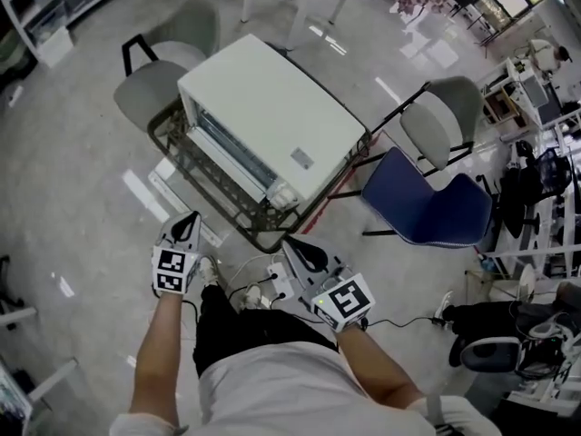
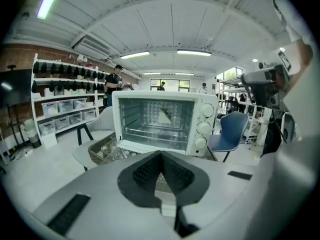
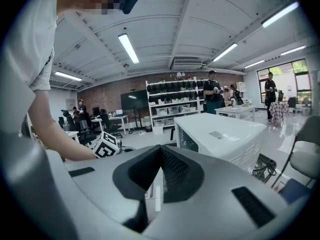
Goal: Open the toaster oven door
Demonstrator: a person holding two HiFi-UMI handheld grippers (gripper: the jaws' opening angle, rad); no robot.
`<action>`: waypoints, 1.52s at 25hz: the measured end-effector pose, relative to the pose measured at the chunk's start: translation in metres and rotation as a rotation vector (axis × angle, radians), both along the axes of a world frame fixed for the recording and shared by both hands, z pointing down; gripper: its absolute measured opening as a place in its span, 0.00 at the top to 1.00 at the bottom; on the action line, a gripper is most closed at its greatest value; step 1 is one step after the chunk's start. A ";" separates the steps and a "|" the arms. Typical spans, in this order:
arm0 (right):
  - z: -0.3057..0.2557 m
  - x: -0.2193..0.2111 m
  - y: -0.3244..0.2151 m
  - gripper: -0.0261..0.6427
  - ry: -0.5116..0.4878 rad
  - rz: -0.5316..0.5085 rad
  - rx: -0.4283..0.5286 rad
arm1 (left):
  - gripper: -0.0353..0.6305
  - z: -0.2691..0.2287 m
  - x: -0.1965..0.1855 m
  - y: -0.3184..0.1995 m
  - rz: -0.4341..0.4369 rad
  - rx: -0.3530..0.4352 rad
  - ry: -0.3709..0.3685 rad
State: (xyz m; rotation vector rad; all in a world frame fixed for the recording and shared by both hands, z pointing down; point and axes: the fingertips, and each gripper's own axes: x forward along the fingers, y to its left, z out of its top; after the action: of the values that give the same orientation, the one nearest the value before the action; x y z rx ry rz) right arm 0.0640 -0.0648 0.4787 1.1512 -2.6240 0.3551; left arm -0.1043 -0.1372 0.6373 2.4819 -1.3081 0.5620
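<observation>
The white toaster oven point(image 1: 272, 121) stands on a low dark wire-frame stand point(image 1: 263, 236), its front towards me. In the left gripper view the oven point(image 2: 165, 119) shows its bare inside with a rack; its door point(image 2: 150, 145) lies folded down at the front, and three knobs point(image 2: 204, 127) sit on the right. My left gripper point(image 1: 189, 225) point(image 2: 161, 154) is held short of the oven, jaws shut with nothing between them. My right gripper point(image 1: 300, 252) point(image 3: 160, 148) is also shut and empty, beside the oven's right corner point(image 3: 220, 136).
A blue chair point(image 1: 427, 203) and a grey chair point(image 1: 445, 121) stand to the right of the oven, two more grey chairs point(image 1: 168, 66) behind it on the left. A power strip and cables point(image 1: 259, 289) lie on the floor by my feet. Shelves point(image 2: 65, 109) and people are far off.
</observation>
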 end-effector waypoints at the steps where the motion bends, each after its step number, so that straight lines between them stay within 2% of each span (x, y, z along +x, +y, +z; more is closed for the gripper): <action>1: -0.001 0.001 -0.003 0.93 -0.004 0.004 0.004 | 0.92 -0.011 -0.001 -0.003 -0.007 0.024 -0.005; 9: -0.036 0.001 -0.041 0.93 -0.008 0.012 0.092 | 0.92 -0.126 -0.006 -0.022 -0.029 0.211 -0.015; 19: -0.086 0.024 -0.072 0.93 -0.052 0.096 0.212 | 0.92 -0.248 -0.023 -0.038 -0.041 0.433 0.084; 25: -0.094 0.051 -0.074 0.93 -0.050 0.175 0.220 | 0.92 -0.284 -0.053 -0.030 -0.117 0.503 0.076; 28: -0.094 0.059 -0.071 0.93 -0.056 0.215 0.220 | 0.92 -0.298 -0.065 -0.017 -0.133 0.559 0.122; 34: -0.097 0.077 -0.060 0.93 -0.087 0.325 0.224 | 0.92 -0.301 -0.088 0.008 -0.183 0.573 0.128; 38: -0.087 0.083 -0.060 0.93 -0.091 0.364 0.205 | 0.92 -0.300 -0.089 0.004 -0.176 0.600 0.117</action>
State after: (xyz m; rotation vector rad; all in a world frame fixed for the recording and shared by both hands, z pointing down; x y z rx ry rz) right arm 0.1473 -0.1245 0.3920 1.7259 -2.5657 0.2110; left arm -0.1932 -0.1329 0.3376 2.7421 -1.8313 -0.0347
